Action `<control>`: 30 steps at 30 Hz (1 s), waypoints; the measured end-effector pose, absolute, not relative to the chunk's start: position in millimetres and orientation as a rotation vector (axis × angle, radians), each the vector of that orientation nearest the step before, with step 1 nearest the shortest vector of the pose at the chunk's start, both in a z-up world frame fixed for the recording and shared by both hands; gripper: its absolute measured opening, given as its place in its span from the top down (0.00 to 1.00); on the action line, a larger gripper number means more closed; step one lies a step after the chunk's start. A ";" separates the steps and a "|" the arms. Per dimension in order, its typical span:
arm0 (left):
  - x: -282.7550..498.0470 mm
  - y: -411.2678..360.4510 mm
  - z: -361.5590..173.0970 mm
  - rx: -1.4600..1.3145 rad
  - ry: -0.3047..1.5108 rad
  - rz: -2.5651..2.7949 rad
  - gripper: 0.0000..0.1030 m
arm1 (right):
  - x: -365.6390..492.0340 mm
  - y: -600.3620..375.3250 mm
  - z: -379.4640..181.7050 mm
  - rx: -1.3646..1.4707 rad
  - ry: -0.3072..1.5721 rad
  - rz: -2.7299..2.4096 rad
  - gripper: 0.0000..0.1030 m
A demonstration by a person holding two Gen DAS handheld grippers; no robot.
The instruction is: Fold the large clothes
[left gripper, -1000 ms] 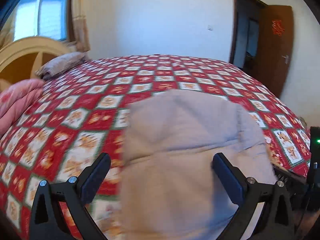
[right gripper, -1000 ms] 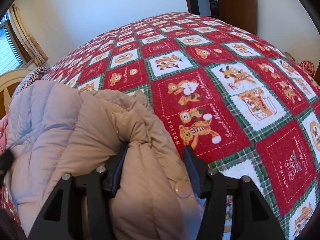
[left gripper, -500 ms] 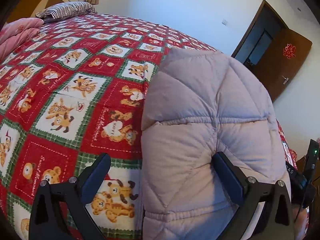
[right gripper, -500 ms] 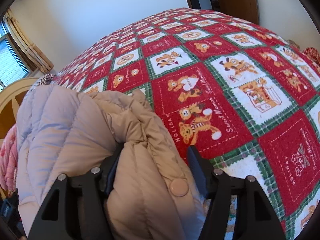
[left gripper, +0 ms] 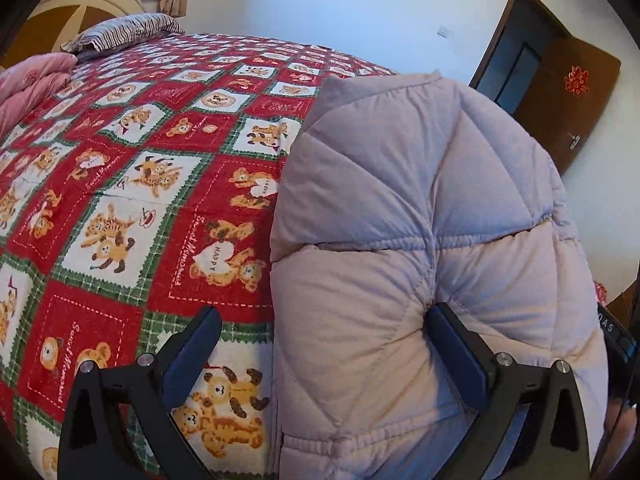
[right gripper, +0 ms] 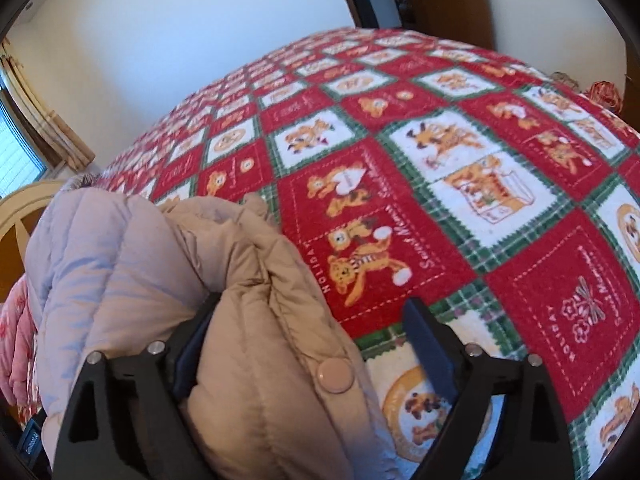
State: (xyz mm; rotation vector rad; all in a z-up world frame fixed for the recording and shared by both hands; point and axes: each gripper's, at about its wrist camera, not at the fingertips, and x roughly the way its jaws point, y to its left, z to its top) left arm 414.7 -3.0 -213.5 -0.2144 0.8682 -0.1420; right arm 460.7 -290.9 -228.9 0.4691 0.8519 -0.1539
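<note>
The right gripper (right gripper: 316, 344) has spread its jaws, releasing the puffy beige quilted down jacket (left gripper: 432, 240); the left gripper (left gripper: 324, 344) stays wide too. The jacket lies bundled lower centre on the red teddy-bear bedspread (left gripper: 132, 184), likely folded.

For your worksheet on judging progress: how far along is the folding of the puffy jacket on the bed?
Done: the jacket already lies bunched into a thick doubled bundle on the teddy-bear bedspread. In hand: both the left tongs and right tongs stand wide open with padding between their fingers, gripping nothing. Left: whether further folds or tidying remain, the views cannot settle.
</note>
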 end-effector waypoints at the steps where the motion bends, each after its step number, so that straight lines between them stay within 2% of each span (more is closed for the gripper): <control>1: 415.8 -4.9 -213.4 -0.205 0.870 -0.137 0.00 | 463.7 -291.0 -229.6 0.463 0.867 -0.147 0.09; 6: 418.5 -7.1 -214.7 -0.196 0.874 -0.145 0.00 | 465.0 -293.4 -231.1 0.467 0.876 -0.088 0.10; 8: 419.5 -5.8 -216.9 -0.213 0.879 -0.155 0.00 | 458.5 -292.3 -230.7 0.479 0.856 -0.053 0.19; 11: 423.9 -4.0 -221.7 -0.249 0.896 -0.185 0.00 | 455.8 -291.5 -232.7 0.502 0.850 0.009 0.26; 19: 427.6 -13.3 -224.4 -0.256 0.899 -0.207 0.00 | 466.8 -291.2 -238.4 0.509 0.885 0.077 0.27; 20: 425.9 -15.2 -223.2 -0.242 0.890 -0.205 0.01 | 466.7 -291.0 -238.3 0.505 0.884 0.083 0.33; 21: 423.1 -17.0 -221.1 -0.226 0.878 -0.207 0.10 | 466.0 -289.1 -237.5 0.498 0.878 0.099 0.41; 22: 419.5 -22.7 -216.5 -0.199 0.854 -0.236 0.21 | 464.3 -286.1 -237.0 0.498 0.868 0.135 0.53; 23: 413.2 -33.2 -209.2 -0.141 0.822 -0.263 0.38 | 462.6 -283.6 -236.3 0.490 0.863 0.144 0.61; 24: 408.0 -42.2 -203.4 -0.082 0.801 -0.256 0.48 | 461.4 -281.9 -235.7 0.496 0.862 0.155 0.64; 26: 400.1 -49.5 -192.6 -0.032 0.776 -0.258 0.58 | 457.1 -277.3 -231.6 0.489 0.855 0.163 0.74; 27: 396.8 -48.2 -188.6 -0.030 0.768 -0.261 0.63 | 454.1 -274.8 -227.6 0.480 0.845 0.168 0.75; 30: 378.9 -40.8 -160.9 -0.015 0.714 -0.270 0.70 | 437.8 -271.4 -214.0 0.507 0.799 0.198 0.78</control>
